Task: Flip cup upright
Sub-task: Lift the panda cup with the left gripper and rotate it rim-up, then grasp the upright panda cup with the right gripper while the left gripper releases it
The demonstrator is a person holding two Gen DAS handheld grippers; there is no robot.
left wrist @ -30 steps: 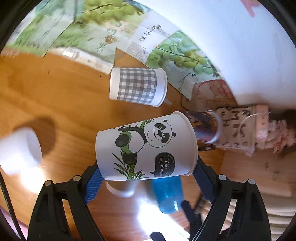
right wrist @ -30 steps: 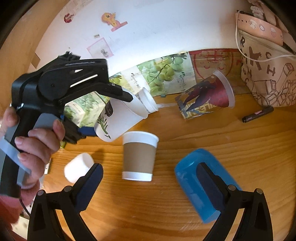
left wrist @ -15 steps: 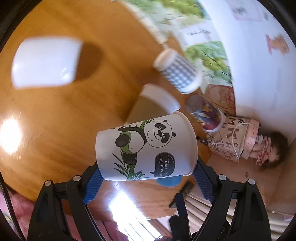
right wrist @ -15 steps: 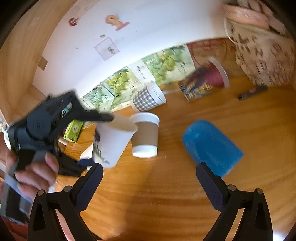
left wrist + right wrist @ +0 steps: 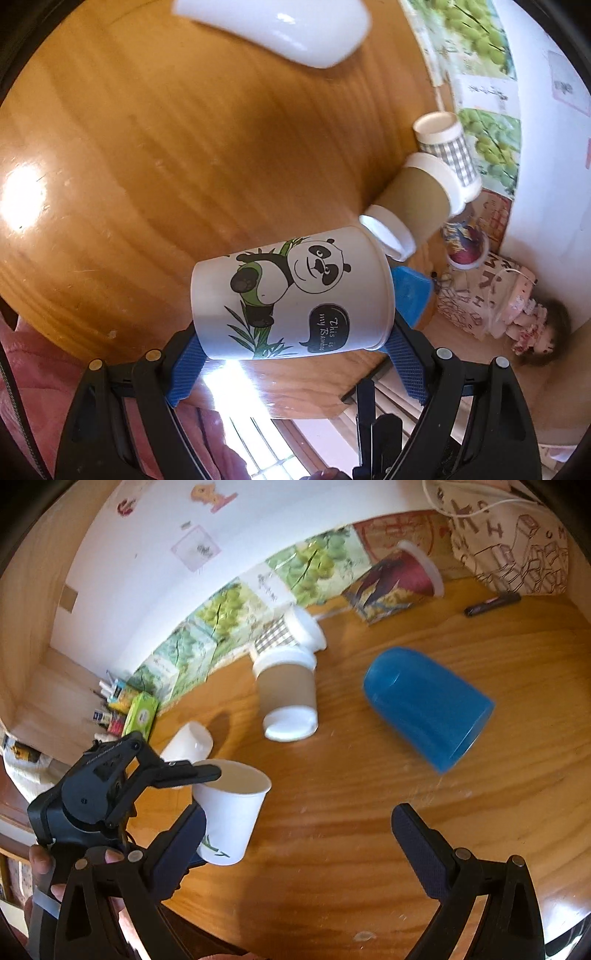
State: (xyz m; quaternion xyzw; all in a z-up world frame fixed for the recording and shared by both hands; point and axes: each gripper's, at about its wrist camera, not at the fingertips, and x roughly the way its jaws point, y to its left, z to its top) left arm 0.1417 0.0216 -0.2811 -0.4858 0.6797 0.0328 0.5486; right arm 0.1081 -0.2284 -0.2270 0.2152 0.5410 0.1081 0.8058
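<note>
Left tongs [image 5: 295,350] are clamped on the panda cup [image 5: 291,295], mouth up and nearly upright, just over the tabletop [image 5: 369,812]. Right tongs [image 5: 295,834] are spread wide, holding nothing.

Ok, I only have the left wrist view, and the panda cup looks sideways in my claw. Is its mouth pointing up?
Observer: Yes. In the right wrist view, the panda cup has its open mouth facing up, tilted slightly.
Operator: Is the right claw holding anything?
Observer: No, the right claw is open and empty.
Operator: Anything by the bag that I can't see?
Observer: A black marker lies beside the patterned bag.
</note>
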